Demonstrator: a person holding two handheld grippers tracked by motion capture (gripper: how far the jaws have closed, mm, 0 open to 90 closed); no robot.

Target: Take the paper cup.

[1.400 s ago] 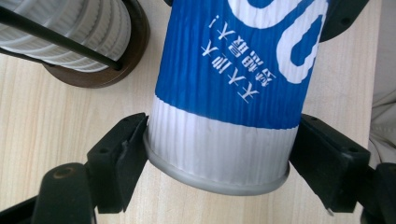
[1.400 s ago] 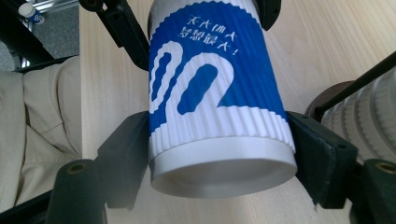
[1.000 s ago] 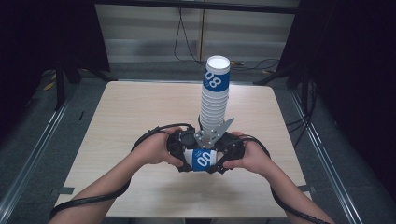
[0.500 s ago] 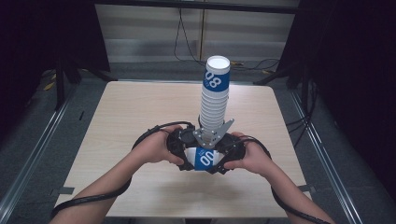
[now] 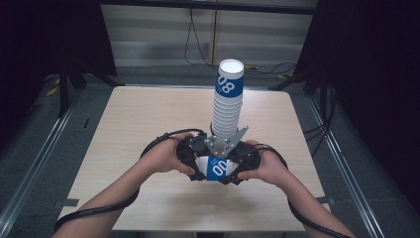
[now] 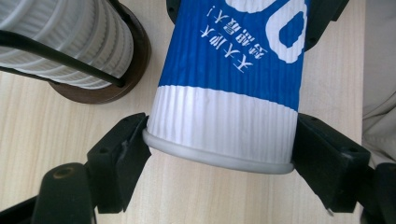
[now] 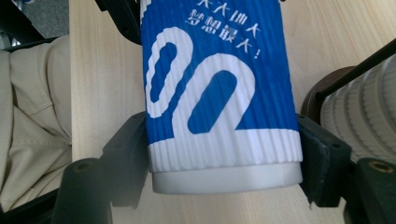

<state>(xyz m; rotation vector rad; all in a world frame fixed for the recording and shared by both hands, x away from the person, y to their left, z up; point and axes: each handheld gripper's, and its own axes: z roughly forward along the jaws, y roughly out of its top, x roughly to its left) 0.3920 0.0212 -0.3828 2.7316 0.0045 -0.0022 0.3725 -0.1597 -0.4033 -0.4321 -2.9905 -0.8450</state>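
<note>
The left gripper (image 5: 198,161) is seen pinching the rim end of a blue-and-white paper cup (image 5: 219,168), which is held on its side just above the near table (image 5: 138,119) edge. The cup's base end is clamped by the right gripper (image 5: 237,163). A tall cup stack (image 5: 227,104) is seen standing just behind.

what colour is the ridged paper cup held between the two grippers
The ridged paper cup is blue with white lettering and a white band, clearest in the right gripper view.
</note>
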